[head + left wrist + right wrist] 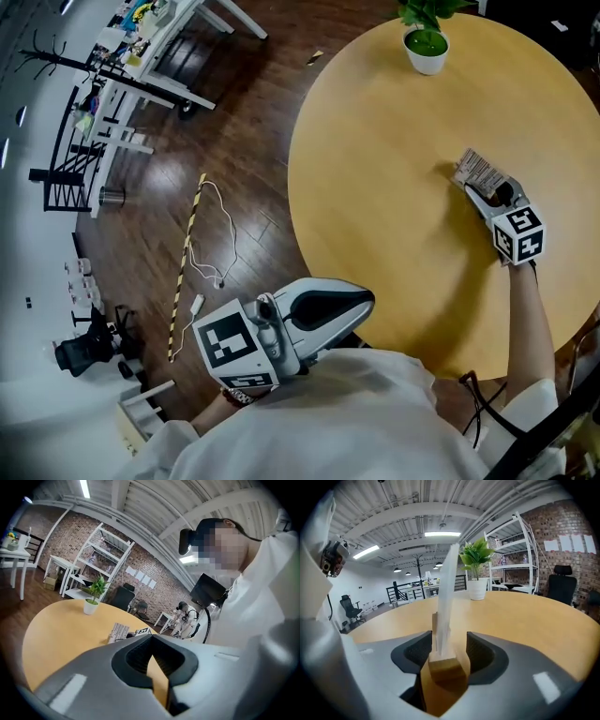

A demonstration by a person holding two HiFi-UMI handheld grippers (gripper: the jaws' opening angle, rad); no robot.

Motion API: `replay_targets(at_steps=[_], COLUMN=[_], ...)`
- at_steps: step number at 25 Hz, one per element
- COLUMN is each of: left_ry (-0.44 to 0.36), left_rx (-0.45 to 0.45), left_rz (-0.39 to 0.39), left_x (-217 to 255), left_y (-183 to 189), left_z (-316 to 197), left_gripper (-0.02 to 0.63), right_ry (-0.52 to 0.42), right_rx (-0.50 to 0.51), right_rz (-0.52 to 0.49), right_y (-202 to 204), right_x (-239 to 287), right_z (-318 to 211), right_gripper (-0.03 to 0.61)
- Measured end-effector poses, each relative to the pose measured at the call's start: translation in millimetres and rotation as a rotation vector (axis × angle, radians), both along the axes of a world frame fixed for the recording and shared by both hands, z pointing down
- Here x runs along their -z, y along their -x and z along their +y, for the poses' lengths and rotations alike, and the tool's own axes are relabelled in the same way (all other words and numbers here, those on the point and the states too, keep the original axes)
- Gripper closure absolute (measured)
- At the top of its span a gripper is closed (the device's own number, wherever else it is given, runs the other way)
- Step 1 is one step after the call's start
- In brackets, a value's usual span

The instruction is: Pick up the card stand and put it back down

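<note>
**Right claw brackets card stand on round tabletop**

My right claw [480,190] stands half spread around the card stand's [479,168] wooden base, a sliver of gap showing beside it, near the tabletop's [375,187] right edge. The card rises upright between the jaws. My left claw [364,305], pressed together and empty, hangs off the near edge.

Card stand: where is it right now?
In the head view the card stand sits on the right side of the round table, between the jaws of the right gripper, with the potted plant beyond it.
</note>
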State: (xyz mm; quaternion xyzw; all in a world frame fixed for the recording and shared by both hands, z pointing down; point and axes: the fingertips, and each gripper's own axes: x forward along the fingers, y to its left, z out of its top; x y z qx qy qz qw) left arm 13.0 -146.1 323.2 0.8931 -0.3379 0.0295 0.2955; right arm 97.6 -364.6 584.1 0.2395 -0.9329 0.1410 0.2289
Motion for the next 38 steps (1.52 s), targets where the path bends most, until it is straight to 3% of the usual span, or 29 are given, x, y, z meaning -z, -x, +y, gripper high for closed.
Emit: replay_targets(at_steps=[4,10,16,22,27,32,38], left_ry=[0.004,0.009,-0.027,-0.112,-0.241,-0.310,-0.345], left_rx=[-0.016,-0.002,-0.036,-0.082,-0.228,-0.345,-0.468], left_rz=[0.000,0.004,0.013,0.022,-0.114,0.009,0.148], left_x=[-2,-6,-4,12,24,45,56], left_y=[-8,-2,-2,0,-6,-3,11], left_z=[-3,5,15,47,105,172,266], left_gripper=[0.627,0.627,0.627,0.627,0.627,0.627,0.627], right_ry=[-0.044,-0.057,-0.127,-0.188,-0.242,-0.284,-0.305], right_rx=[0.037,0.020,-0.021,-0.066,-0.113,-0.151,-0.248], right_rz=[0.034,0.017,-0.073,-0.161,-0.184,-0.219,-0.156], right_y=[2,2,-7,-21,-22,-2,26], right_x=[-1,10,65,153,232,298,328], right_z=[-3,9,43,126,212,311,437], right_gripper=[0.437,0.446,0.451,0.451,0.451,0.451,0.451])
